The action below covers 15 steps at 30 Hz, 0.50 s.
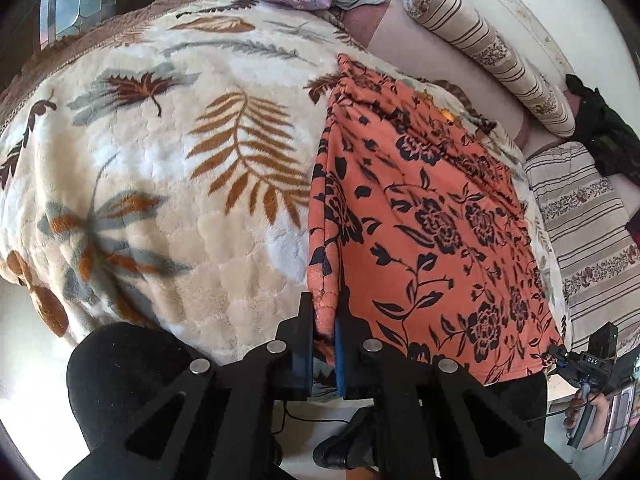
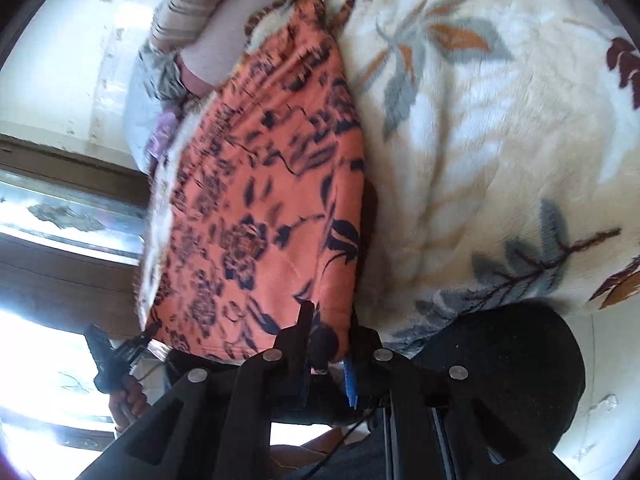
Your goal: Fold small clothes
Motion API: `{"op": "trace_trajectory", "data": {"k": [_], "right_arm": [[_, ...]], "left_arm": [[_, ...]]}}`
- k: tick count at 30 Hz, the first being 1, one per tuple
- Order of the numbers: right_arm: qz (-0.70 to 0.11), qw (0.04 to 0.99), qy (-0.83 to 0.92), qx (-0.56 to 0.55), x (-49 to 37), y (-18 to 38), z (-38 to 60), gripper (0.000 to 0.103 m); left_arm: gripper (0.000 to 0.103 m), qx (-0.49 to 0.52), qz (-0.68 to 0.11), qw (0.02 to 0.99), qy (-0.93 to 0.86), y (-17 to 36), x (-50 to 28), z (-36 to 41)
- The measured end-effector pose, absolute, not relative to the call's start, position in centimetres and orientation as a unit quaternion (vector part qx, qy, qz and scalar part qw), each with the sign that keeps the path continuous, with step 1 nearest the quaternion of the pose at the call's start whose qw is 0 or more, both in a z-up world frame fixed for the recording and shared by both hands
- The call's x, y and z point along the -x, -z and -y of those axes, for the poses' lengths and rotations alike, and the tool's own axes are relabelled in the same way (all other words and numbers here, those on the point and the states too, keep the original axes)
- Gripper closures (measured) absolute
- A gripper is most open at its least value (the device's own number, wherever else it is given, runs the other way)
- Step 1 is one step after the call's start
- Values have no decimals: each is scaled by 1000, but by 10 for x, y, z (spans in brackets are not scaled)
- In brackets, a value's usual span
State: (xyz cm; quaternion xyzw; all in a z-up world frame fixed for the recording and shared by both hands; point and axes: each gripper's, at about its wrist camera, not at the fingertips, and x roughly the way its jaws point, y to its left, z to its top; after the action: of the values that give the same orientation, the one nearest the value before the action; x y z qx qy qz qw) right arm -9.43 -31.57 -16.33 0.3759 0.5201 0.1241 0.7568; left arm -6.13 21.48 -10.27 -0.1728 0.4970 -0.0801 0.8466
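Left claw [image 1: 325,320] pinching orange floral garment [image 1: 432,216], grip partly hidden

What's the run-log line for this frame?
phase: folding | left gripper: shut on orange floral garment near corner | right gripper: shut on other near corner | garment: spread on leaf-print blanket

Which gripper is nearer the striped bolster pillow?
Right, probably. The right gripper holds the orange garment's corner on the striped bolster pillow's side; the left gripper pinches the opposite corner.
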Motion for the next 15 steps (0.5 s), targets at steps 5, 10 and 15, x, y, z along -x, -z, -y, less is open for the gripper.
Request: {"op": "trace_trajectory", "data": {"k": [5, 10, 15], "right_arm": [[-496, 743, -121, -432, 99, 171, 340, 86], [-505, 725, -116, -454, 99, 194, 338, 85], [-471, 746, -115, -457, 102, 173, 345, 93]], "left_arm": [[92, 173, -515, 837, 59, 116, 50, -214], [80, 176, -526, 831, 44, 133, 48, -212], [95, 165, -496, 850, 69, 106, 53, -210]]}}
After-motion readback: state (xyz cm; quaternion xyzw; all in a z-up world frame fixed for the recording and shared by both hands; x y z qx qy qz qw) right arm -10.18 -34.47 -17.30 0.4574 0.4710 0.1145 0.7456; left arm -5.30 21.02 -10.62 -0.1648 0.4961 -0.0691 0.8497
